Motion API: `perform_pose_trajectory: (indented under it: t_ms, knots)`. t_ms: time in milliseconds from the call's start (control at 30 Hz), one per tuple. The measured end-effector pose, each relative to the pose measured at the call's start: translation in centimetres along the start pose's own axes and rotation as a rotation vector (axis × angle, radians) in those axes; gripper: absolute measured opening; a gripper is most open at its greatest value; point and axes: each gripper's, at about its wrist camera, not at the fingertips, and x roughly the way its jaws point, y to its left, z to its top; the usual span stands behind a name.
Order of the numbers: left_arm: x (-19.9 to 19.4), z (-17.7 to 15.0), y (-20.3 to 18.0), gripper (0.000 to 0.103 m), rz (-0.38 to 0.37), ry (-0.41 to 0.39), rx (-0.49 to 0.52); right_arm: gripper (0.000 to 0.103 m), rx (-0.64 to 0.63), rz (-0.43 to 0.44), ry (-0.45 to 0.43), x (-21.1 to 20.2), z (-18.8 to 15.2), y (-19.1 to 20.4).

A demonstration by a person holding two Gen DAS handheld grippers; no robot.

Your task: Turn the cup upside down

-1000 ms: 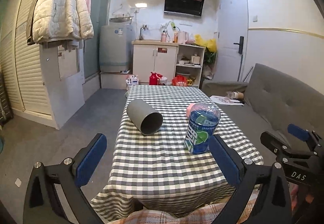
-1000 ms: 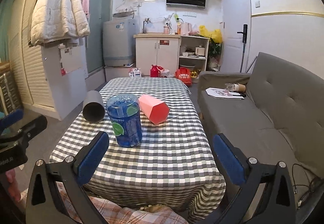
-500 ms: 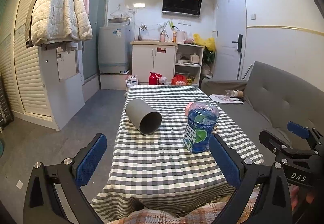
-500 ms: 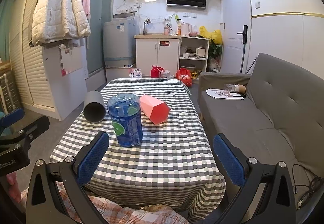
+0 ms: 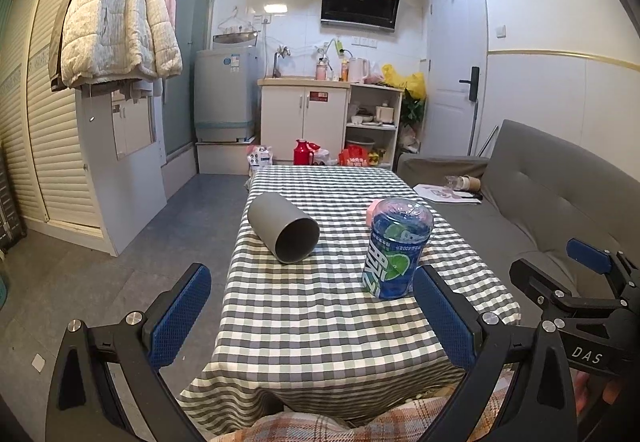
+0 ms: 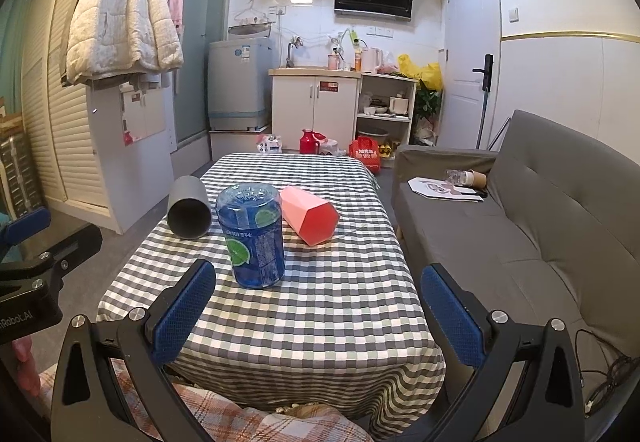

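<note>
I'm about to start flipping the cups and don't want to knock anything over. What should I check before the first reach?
1. Left gripper open, holding nothing: ok.
2. Right gripper open, holding nothing: ok.
3. Grey cylindrical cup on its side, mouth towards the cameras, unobstructed: ok.
4. Pink faceted cup on its side, reachable from the right: ok.
5. Blue plastic cup with lime label already base-up: ok.
6. Checked tablecloth flat near the cups: ok.
</note>
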Motion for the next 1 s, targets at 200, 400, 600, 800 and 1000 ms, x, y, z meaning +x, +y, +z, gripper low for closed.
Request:
perform_pose_trajectory:
  t_ms: [200,400,600,800,1000]
  knots:
    - [0.14,-0.1,-0.09,0.103,0.002,0.007,0.002,0.103,0.003,0.0,0.002,0.02,-0.02,0.03]
    - [0.18,-0.11,-0.19,0.103,0.002,0.009,0.003,0.103,0.004,0.0,0.003,0.07,-0.09,0.0]
    - [0.17,-0.16,-0.27,0.103,0.003,0.011,0.006,0.103,0.004,-0.001,0.004,0.07,-0.08,0.0]
    - [0.17,-0.13,-0.26,0.103,0.002,0.01,0.006,0.103,0.003,0.0,0.004,0.14,-0.11,-0.03]
    - [0.14,-0.11,-0.29,0.103,0.004,0.007,0.009,0.103,0.004,-0.001,0.006,0.23,-0.16,-0.09]
